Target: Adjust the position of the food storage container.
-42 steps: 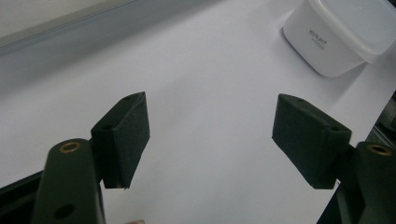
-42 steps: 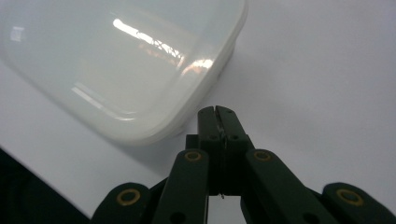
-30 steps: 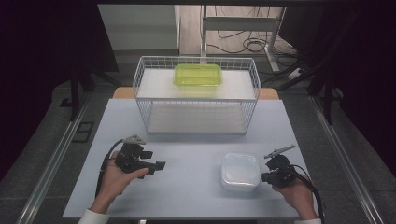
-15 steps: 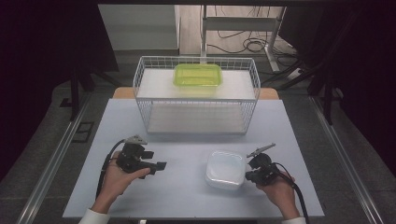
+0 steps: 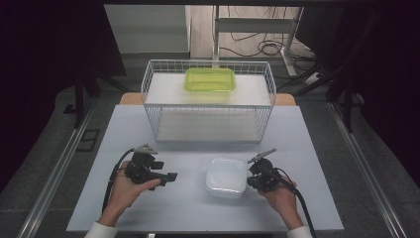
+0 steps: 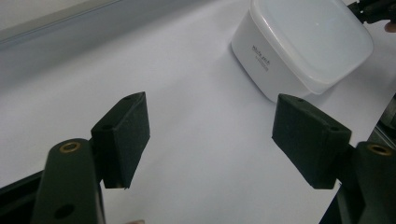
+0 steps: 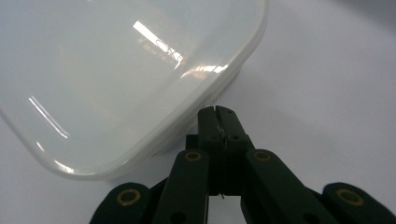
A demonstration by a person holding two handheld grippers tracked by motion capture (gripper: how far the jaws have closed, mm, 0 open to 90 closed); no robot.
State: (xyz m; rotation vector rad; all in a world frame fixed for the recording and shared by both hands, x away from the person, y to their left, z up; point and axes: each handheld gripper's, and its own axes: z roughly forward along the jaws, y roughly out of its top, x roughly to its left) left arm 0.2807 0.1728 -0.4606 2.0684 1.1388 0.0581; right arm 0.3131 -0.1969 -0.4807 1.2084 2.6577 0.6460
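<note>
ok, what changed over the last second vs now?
The right tongs, jaws shut with nothing between them, slid leftward across the table with their tips at the white lidded container's side, and the container has shifted left with them, pushed rather than gripped. The left tongs stayed put, open and empty. The wire basket and the green container on it are unchanged.

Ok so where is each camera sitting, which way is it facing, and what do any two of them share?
High view: above the person's side, looking forward and down at the table; both hands and grippers show.
Left gripper view: rides the left gripper, open jaws facing the white container.
Right gripper view: rides the right gripper, shut jaws at the container's edge.
All share the container.
</note>
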